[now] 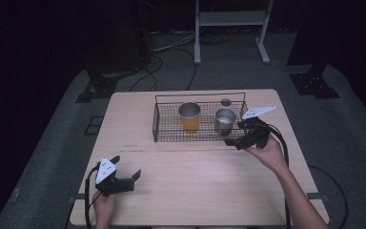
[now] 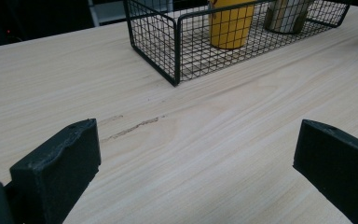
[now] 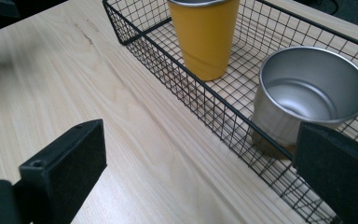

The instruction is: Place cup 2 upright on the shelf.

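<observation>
Steel cup is sitting upright at the right end of the wire basket, and that is what I am working toward. Nearest to me, my left gripper is resting low over the front left of the table, jaws spread wide and carrying nothing. My right gripper is hovering just outside the basket's right front corner, jaws gaping and empty, one of them lining up close to the cup across the front rail. I am judging the risk from here as that rail: coming in low, a jaw could be catching the wire and dragging the whole basket, or be nudging the cup over toward the yellow cup standing beside it. A thin rim could also be slipping between the pads if I am closing off-centre. Underneath, pale wood grain is showing a faint dark scuff. Farther off, grey floor is spreading out, cables are trailing across it, and a white frame is standing in a dim room
</observation>
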{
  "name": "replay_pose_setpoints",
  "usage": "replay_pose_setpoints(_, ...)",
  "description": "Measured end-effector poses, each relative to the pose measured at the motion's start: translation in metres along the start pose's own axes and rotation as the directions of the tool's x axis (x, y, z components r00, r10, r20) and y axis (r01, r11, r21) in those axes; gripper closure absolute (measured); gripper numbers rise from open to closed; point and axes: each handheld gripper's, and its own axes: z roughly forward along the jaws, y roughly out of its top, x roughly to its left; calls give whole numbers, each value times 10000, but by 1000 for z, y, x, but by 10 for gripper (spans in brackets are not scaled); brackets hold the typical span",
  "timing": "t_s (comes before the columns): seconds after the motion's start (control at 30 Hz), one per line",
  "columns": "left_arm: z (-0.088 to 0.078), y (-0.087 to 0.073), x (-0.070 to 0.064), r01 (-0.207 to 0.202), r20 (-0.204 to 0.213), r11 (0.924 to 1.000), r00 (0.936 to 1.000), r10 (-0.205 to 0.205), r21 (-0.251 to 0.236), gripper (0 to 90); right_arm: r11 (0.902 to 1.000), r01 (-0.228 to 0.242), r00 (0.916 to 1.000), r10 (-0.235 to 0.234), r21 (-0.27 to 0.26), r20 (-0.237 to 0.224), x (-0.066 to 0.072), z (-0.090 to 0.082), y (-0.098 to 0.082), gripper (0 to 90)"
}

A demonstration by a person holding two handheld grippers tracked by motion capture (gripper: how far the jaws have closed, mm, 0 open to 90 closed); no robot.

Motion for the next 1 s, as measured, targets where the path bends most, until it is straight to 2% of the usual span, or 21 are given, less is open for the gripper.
replay_pose_setpoints(0.43,0,0,0,4,-4,10000,10000,-4,16,0,9992,-398,9992,398,-48,-6,-1,-4,-22,19)
replay_pose_setpoints(1.0,0,0,0,-29,-1,10000,10000,29,72,0,9980,-626,9980,627,-45,110,-1,-12,-50,20)
